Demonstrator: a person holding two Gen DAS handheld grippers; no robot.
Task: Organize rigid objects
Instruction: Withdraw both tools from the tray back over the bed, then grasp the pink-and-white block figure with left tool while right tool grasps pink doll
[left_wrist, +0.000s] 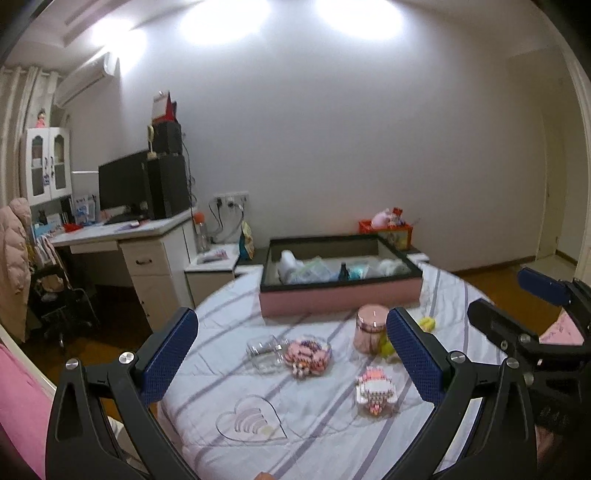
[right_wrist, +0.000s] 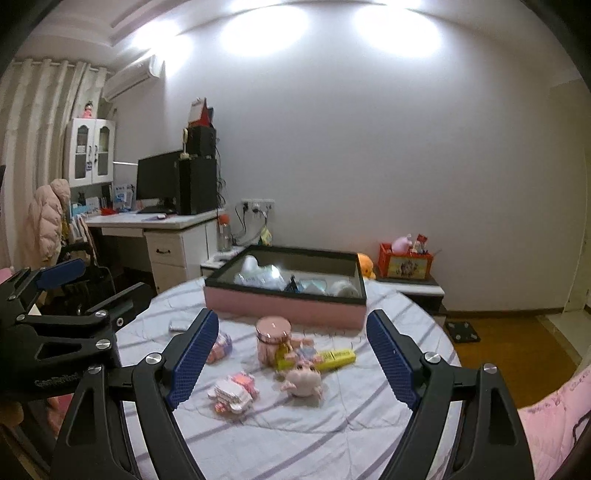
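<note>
Both tools, the left tool (left_wrist: 295, 354) and right tool (right_wrist: 291, 354), are held apart above the striped bed (right_wrist: 332, 424). Nothing is gripped. Near the pink box (right_wrist: 284, 308) the pink jar (right_wrist: 273, 341) and pig toy (right_wrist: 303, 382) are seen.

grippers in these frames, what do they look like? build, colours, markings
Both match: the left gripper and right gripper have black angular frames with triangular cut-outs, silver round-head bolts, and blue textured pads on the fingers. Faint embossed lettering, unreadable, marks the left one's body. No cables or sleeves visible.
</note>
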